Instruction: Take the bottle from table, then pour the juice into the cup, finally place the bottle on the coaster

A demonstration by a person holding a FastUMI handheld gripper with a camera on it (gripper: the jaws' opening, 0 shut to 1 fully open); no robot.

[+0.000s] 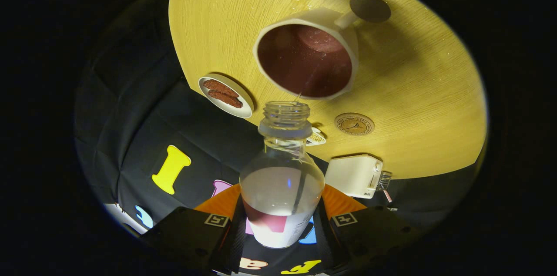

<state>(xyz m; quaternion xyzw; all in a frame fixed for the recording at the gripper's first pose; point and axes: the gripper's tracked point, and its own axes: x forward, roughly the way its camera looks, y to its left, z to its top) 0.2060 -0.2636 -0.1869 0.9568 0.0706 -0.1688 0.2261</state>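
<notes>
Bottle (282,180), uncapped and clouded, which we find clamped between both fingers of the gripper (280,223), its mouth tipped toward the cup (307,56) just beyond it on the table (417,93), with coaster (354,124) beside that mouth, biscuit plate (226,97) opposite, and white box (354,176) near the coaster.

My one camera rides on my gripper (280,223) and looks forward along its two fingers, which close against the sides of the clear bottle (282,180) right in front of the lens. The view is tipped steeply, so it faces down onto the wooden table (417,93), with the cup (307,56) just beyond the bottle's mouth and the coaster (354,124) off to one side.
</notes>
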